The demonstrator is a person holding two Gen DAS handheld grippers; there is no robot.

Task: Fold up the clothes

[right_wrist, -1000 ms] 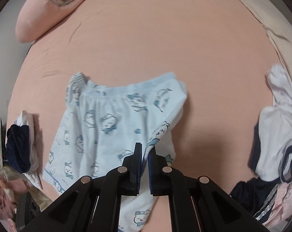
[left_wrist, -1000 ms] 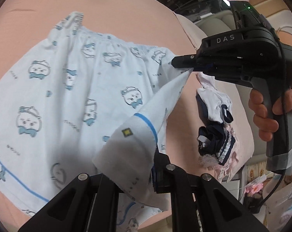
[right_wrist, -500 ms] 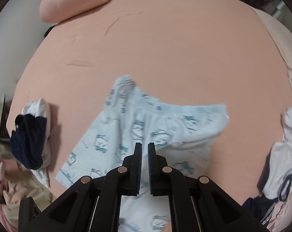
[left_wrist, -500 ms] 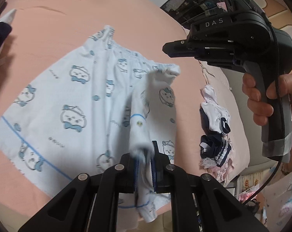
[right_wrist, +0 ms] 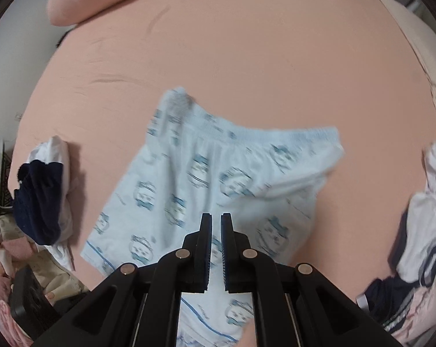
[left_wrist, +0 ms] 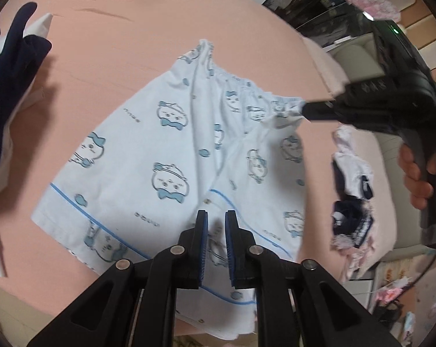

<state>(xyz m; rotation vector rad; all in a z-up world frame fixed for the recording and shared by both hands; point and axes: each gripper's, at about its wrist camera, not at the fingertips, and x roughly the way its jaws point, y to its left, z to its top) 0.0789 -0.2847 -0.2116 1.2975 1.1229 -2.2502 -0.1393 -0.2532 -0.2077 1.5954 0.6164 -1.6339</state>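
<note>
Your left gripper [left_wrist: 216, 225] has released the shorts [left_wrist: 177, 156]; narrowly parted, your right gripper [right_wrist: 216, 231] hovers empty, with bare bed [right_wrist: 246, 57] beyond.

no legible text, shorts [left_wrist: 189, 156] print blurred

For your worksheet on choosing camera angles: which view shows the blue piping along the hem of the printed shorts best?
The left wrist view. There the blue piping on the printed shorts runs sharply along the hem, past the left gripper. In the right wrist view the shorts are motion-blurred and only a short stretch of piping shows.
</note>
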